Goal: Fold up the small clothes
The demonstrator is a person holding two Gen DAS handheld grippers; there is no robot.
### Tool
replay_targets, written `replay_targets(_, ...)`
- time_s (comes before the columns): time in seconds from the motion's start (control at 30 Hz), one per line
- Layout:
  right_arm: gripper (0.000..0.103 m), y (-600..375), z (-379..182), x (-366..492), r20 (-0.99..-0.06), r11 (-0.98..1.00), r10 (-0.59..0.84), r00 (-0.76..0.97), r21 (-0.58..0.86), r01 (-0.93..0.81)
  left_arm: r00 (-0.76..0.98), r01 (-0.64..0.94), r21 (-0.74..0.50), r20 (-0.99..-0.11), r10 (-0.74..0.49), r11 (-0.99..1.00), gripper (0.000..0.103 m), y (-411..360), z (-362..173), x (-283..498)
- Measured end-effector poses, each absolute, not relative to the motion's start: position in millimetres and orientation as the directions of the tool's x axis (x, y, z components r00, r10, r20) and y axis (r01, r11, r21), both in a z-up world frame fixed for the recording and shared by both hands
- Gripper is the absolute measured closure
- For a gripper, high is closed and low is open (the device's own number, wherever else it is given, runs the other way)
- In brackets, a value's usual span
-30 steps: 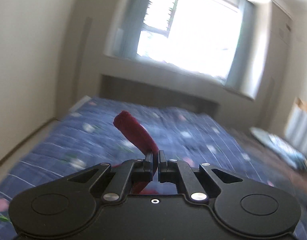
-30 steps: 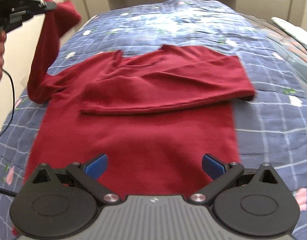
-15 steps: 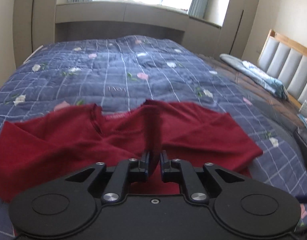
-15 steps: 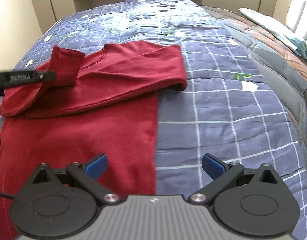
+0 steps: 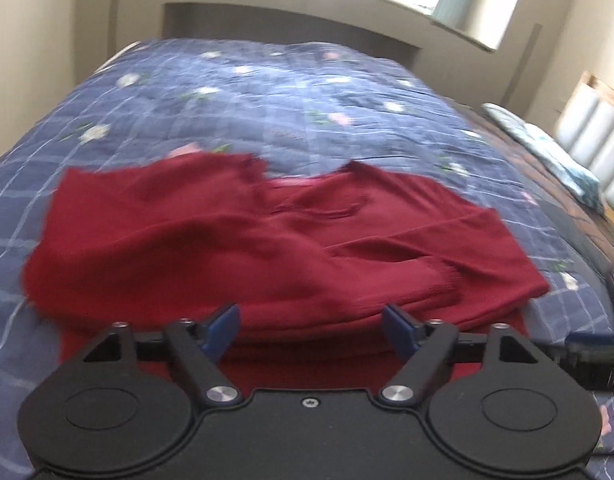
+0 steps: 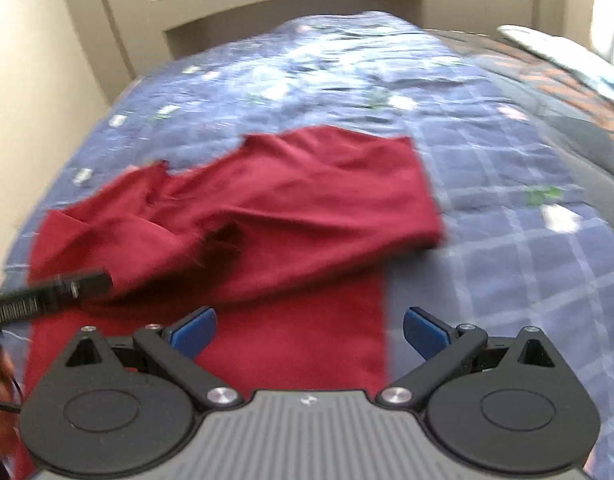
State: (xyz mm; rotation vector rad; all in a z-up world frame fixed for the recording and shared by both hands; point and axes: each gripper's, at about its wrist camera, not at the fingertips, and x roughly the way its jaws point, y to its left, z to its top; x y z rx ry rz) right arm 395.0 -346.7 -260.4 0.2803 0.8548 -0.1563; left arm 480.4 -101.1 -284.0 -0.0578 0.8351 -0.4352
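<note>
So the red sweater (image 5: 267, 248) is lying on the bed, spread over the blue checked quilt (image 5: 291, 92) with little flowers on it. Both sleeves are folded in across the chest, the cuff of the top one (image 5: 439, 280) sitting right on the sweater's middle. The lower body of the sweater is flat, nearest to me.

My left tool (image 5: 311, 324) hangs just over the sweater's lower half. Its jaws have just been opening and now stand wide apart, nothing between them, the sleeve let go and lying loose. My right tool (image 6: 309, 330) is also released, jaws wide though they've just been closing a bit, hovering over the sweater's right edge with bare quilt under its right finger. Nothing gripped there either.

From the right wrist view the left tool's black finger (image 6: 51, 296) pokes in over the sweater's left side. Beyond the sweater: more quilt, then a pale ledge and the window. A pillow (image 5: 547, 148) and padded headboard (image 5: 591, 136) lie well off to the sweater's right. Picture's blurry.
</note>
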Motion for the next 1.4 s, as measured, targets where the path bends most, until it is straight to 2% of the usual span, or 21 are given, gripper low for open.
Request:
replay_targets(0.1, 0.015, -338.7, -262.9, 424.8, -0.747, 0.953, 0.022, 0.664, 0.217, 0.212, 0.614, 0.288, -0.189, -0.716, -0.332, 0.939, 0.013, -77.5, -284.8, 479.0)
replay_targets(0.33, 0.033, -334.5, -279.8, 474.5, -0.769, 0.895, 0.143, 0.622, 0.369, 0.251, 0.636, 0.182, -0.060, -0.754, -0.164, 0.982, 0.007, -20.9, -291.6, 480.1)
replay_targets(0.37, 0.042, -333.5, -282.0, 478.1, -0.777, 0.891, 0.146, 0.612, 0.372, 0.260, 0.633, 0.171, -0.048, -0.760, -0.147, 0.984, 0.007, -14.3, -293.2, 480.7)
replay_targets(0.4, 0.055, -332.3, -283.5, 481.0, -0.788, 0.891, 0.140, 0.600, 0.365, 0.271, 0.634, 0.161, -0.039, -0.762, -0.134, 0.986, 0.007, -7.2, -294.5, 480.9)
replay_targets(0.5, 0.081, -327.1, -283.0, 484.7, -0.806, 0.900, 0.110, 0.581, 0.330, 0.287, 0.637, 0.140, -0.027, -0.763, -0.111, 0.990, 0.006, 10.0, -296.2, 480.9)
replay_targets(0.6, 0.097, -321.8, -266.5, 483.0, -0.780, 0.911, 0.091, 0.619, 0.316, 0.264, 0.639, 0.118, -0.017, -0.764, -0.089, 0.993, 0.005, 21.0, -299.3, 483.6)
replay_targets(0.97, 0.099, -294.5, -150.6, 487.9, -0.531, 0.954, 0.132, 0.837, 0.296, 0.037, 0.608, 0.168, -0.036, -0.783, -0.132, 0.985, 0.005, 31.9, -314.6, 504.7)
replay_targets(1.13, 0.099, -274.6, -115.2, 490.9, -0.466, 0.963, 0.170, 0.868, 0.266, -0.046, 0.616, 0.143, -0.017, -0.781, -0.102, 0.990, 0.005, 21.2, -317.0, 518.6)
replay_targets(1.4, 0.099, -256.7, -101.5, 485.0, -0.434, 0.978, 0.161, 0.886, 0.194, -0.082, 0.684, -0.020, 0.061, -0.728, 0.058, 0.998, 0.004, 3.4, -313.9, 548.3)
